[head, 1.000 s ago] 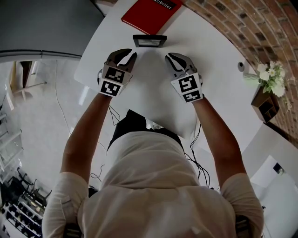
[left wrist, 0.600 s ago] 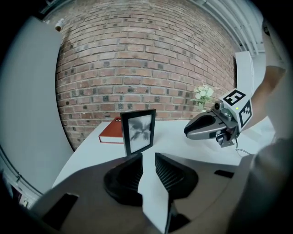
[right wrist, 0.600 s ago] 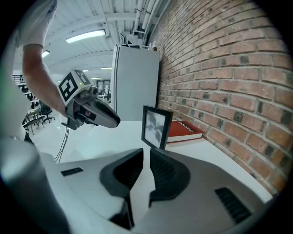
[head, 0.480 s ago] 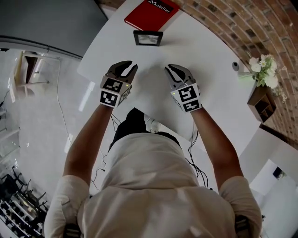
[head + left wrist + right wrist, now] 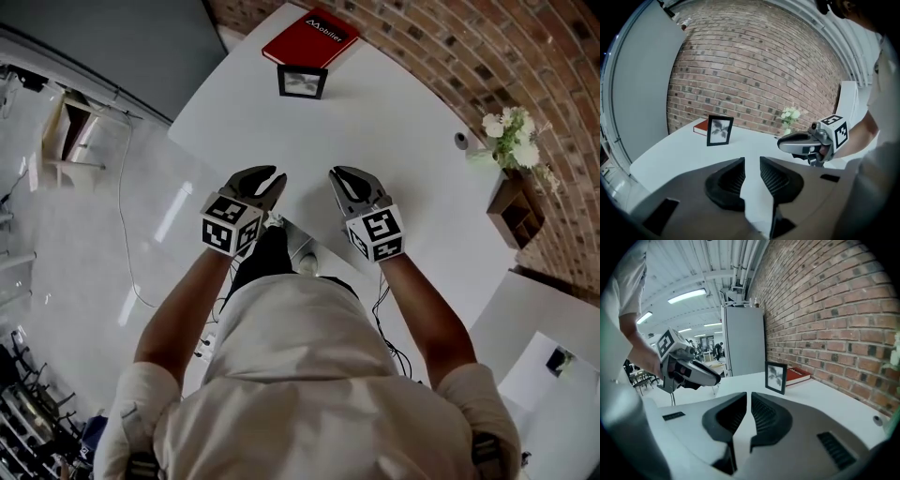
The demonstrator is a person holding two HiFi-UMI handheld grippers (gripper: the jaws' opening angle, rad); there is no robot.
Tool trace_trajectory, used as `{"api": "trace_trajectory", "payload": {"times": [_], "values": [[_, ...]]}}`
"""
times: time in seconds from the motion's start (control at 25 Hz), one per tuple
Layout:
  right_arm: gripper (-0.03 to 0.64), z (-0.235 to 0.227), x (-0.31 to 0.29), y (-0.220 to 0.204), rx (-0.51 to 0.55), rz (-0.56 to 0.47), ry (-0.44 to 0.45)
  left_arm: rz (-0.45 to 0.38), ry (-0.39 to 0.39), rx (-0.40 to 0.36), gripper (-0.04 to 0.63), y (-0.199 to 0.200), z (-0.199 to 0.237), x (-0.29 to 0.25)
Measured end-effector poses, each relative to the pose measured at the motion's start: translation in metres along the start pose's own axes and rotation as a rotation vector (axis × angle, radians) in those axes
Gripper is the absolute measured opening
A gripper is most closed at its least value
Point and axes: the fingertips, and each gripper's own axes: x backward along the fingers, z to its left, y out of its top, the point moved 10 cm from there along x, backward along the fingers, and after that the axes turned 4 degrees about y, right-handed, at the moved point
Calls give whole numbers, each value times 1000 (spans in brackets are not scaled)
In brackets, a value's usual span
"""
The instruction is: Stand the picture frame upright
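Note:
The black picture frame point(image 5: 302, 81) stands upright at the far end of the white table point(image 5: 394, 112), just in front of a red book point(image 5: 310, 38). It also shows in the left gripper view, where the frame point(image 5: 720, 130) is well ahead, and in the right gripper view, where the frame point(image 5: 776, 377) is too. Near the table's front edge my left gripper point(image 5: 278, 180) is far from it; its jaws have just been opening and nothing is between them point(image 5: 752, 161). My right gripper point(image 5: 334, 178) hangs beside it, its jaws a narrow slit apart and empty point(image 5: 748, 397).
White flowers point(image 5: 511, 136) and a wooden box point(image 5: 514, 202) stand at the table's right edge by the brick wall. A small round object point(image 5: 459, 141) lies near them. A grey cabinet point(image 5: 743, 341) stands beyond the table's far end.
Both grippers have pulled back from the frame toward the table's front edge. The left jaws stand wider apart. The frame stays upright where it was.

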Motion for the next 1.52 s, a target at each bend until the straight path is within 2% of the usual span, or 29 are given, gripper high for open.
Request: {"api": "trace_trajectory", "payload": {"times": [0.2, 0.48, 0.72, 1.08, 1.52], "values": [[32, 32, 34, -1, -44, -17, 26, -8, -27, 41, 91, -10, -32, 35], [32, 58, 82, -3, -118, -28, 47, -6, -55, 48, 77, -23, -70, 72], [32, 80, 115, -10, -123, -21, 62, 19, -80, 28, 38, -35, -99, 91], [32, 95, 135, -14, -103, -25, 88, 15, -92, 28, -3, -42, -119, 105], [20, 103, 149, -12, -99, -53, 92, 14, -83, 54, -5, -47, -127, 113]]}}
